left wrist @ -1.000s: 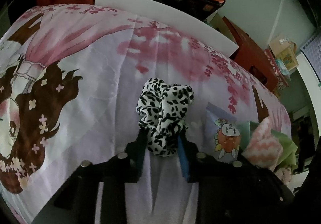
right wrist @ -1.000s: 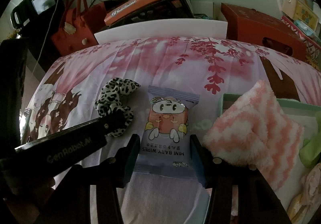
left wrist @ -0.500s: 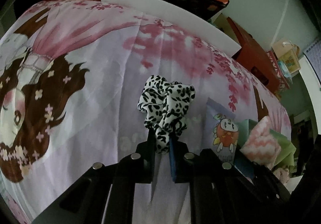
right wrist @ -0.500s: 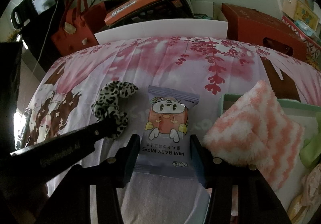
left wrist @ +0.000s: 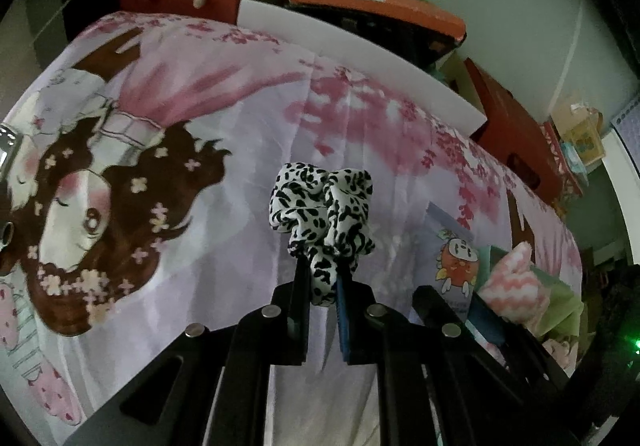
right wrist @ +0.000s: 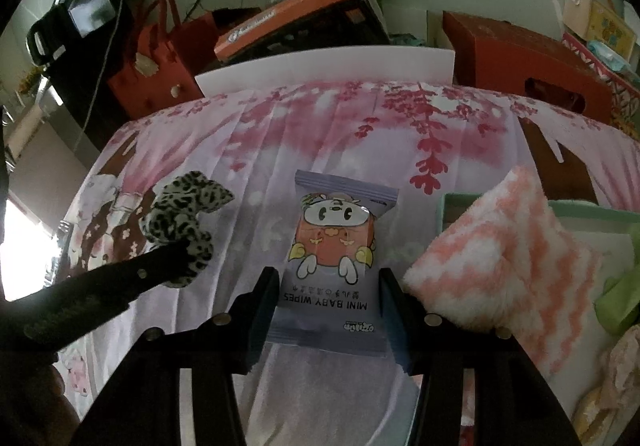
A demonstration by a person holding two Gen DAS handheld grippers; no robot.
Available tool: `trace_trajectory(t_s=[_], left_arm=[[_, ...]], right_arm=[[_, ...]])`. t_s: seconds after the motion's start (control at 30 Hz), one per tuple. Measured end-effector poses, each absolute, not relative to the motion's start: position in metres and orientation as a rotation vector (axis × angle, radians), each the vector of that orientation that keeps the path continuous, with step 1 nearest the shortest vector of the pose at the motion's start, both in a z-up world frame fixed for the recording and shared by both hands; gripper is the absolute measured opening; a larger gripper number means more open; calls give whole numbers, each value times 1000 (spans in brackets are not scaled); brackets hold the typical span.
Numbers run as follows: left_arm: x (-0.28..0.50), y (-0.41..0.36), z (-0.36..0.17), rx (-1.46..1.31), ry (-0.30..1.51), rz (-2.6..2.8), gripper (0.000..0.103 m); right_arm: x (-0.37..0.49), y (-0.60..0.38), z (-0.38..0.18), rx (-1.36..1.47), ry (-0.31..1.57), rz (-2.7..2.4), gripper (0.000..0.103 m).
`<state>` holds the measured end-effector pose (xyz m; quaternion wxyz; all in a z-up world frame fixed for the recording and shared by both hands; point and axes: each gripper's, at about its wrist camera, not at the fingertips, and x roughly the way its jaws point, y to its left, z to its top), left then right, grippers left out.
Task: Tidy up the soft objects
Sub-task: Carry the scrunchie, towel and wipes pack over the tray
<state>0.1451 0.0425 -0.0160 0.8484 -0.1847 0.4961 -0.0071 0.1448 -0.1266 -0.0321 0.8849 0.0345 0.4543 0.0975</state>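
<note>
Scrunchie (left wrist: pixel 322 214): leopard-print, pinched by its lower fold in my left gripper (left wrist: pixel 323 286); most of it blooms free above the tips. In the right view it hangs clear of the sheet (right wrist: pixel 320 134), so I judge it lifted, not resting.
Left gripper: clenched on the scrunchie, jaws nearly closed with only fabric between them. A low pinch on one fold suits a limp loop; it cannot slide out sideways.
Wipes (right wrist: pixel 334 258): flat pack lying on the sheet, print facing up, its near end between the fingers of my right gripper (right wrist: pixel 330 320).
Right gripper: spread wide, one finger either side of the pack. I cannot tell whether the pads touch the pack edges; nothing is squeezed. I read this as staged for a side grasp across the pack's width.
Towel (right wrist: pixel 500 262): pink-and-white fluffy cloth, draped over the near wall of the bin (right wrist: pixel 592 212), just right of the wipes. Partly in, partly out.
Bin: pale green, at the right edge; green cloth (right wrist: pixel 618 298) and other soft items already inside. Likely the destination.
Step, my judgement: scrunchie picked, carry to bin pending; wipes next.
Risk: the left arm must cross over the right gripper and wipes to reach the bin.
</note>
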Motion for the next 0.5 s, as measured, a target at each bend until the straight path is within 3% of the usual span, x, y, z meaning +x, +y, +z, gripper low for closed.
trace_trajectory(t_s=[0.5], left_arm=[[117, 48, 27, -356, 930, -5, 11]], right_arm=[[121, -133, 20, 74, 822, 206, 53]])
